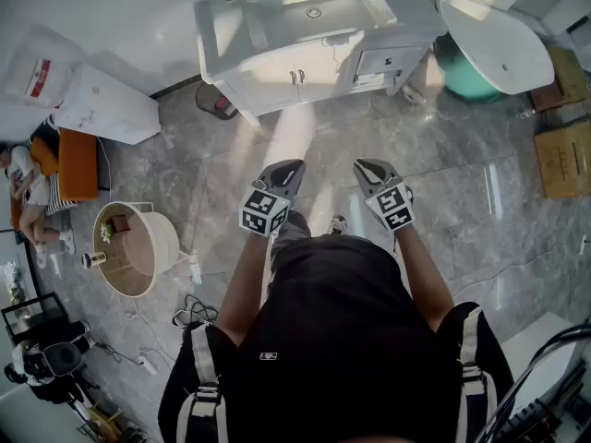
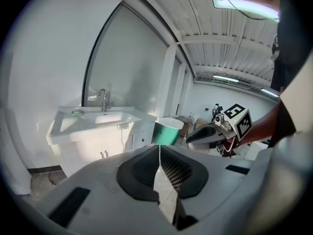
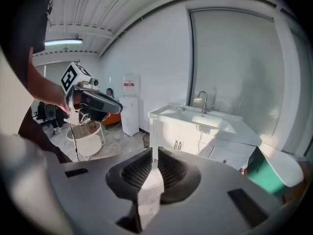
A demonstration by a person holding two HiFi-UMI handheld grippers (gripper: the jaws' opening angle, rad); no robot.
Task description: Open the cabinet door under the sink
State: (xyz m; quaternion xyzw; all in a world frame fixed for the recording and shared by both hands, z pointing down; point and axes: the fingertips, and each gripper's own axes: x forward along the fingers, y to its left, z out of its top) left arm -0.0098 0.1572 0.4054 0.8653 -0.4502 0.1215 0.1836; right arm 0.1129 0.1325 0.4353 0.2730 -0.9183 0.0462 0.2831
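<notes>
Presently standing well apart from the sink (image 1: 309, 12), with bare grey floor (image 1: 443, 183) lying between, and holding the left gripper (image 1: 284, 175) and right gripper (image 1: 371, 170) side by side near the middle of the head view, both noses aiming toward 12 o'clock. Keeping both pairs of jaws pressed fully together in their own views, pinching nothing. Finding the white cabinet doors (image 1: 275, 76) at 12 o'clock, directly under the basin, meeting at the centre line with two slim upright handles (image 1: 297, 77) just beside each other there; not being able to tell which of the two doors is wanted. Noting a drawer (image 1: 388, 61) at about 1 o'clock of the doors and a teal bin (image 1: 462, 77) farther along the same way, both seemingly outside the doors' swing. Judging each door as a light, stiff, hinged panel, probably swinging freely once started, with a smooth painted face offering nothing to grip, so favouring the handle as the place to take hold. Expecting the handle to be hard, thin and rather slippery, calling for jaws parted only narrowly, closing across the bar near its middle, then pulling gently outward along the hinge arc rather than yanking straight back.
</notes>
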